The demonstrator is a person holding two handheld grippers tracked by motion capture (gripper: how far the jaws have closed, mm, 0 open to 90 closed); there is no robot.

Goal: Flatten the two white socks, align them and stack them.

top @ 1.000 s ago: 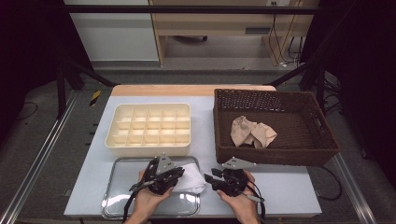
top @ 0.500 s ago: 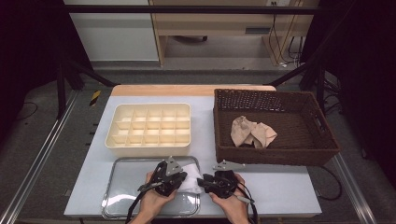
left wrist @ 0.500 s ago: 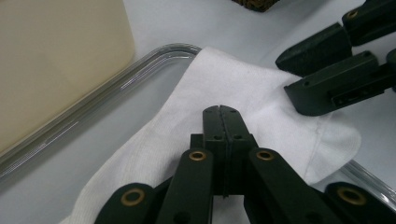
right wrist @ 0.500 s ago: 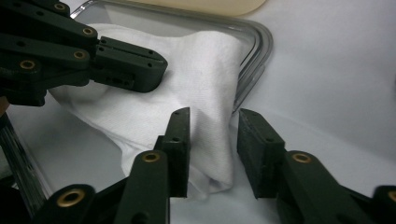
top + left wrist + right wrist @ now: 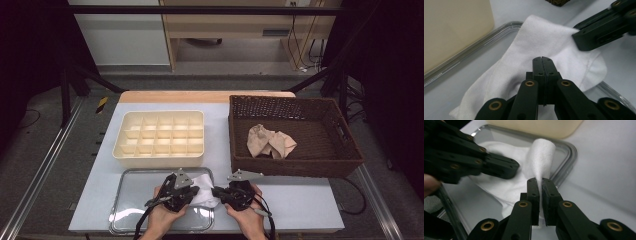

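White ribbed cotton sock point(image 5: 204, 189) lies at lower centre of the high view, across the right end of the shallow clear-rimmed metal tray point(image 5: 131, 186) on the pale grey counter point(image 5: 300, 200). Left tool point(image 5: 542, 65): jaws clenched on a fold of the sock. Right tool point(image 5: 541, 187): jaws have just been closing and now pinch a raised ridge of the sock. Cream compartmented plastic organiser point(image 5: 160, 138) left of centre; dark brown wicker basket point(image 5: 345, 150) at right, holding crumpled beige cloth point(image 5: 270, 141). No legible writing.
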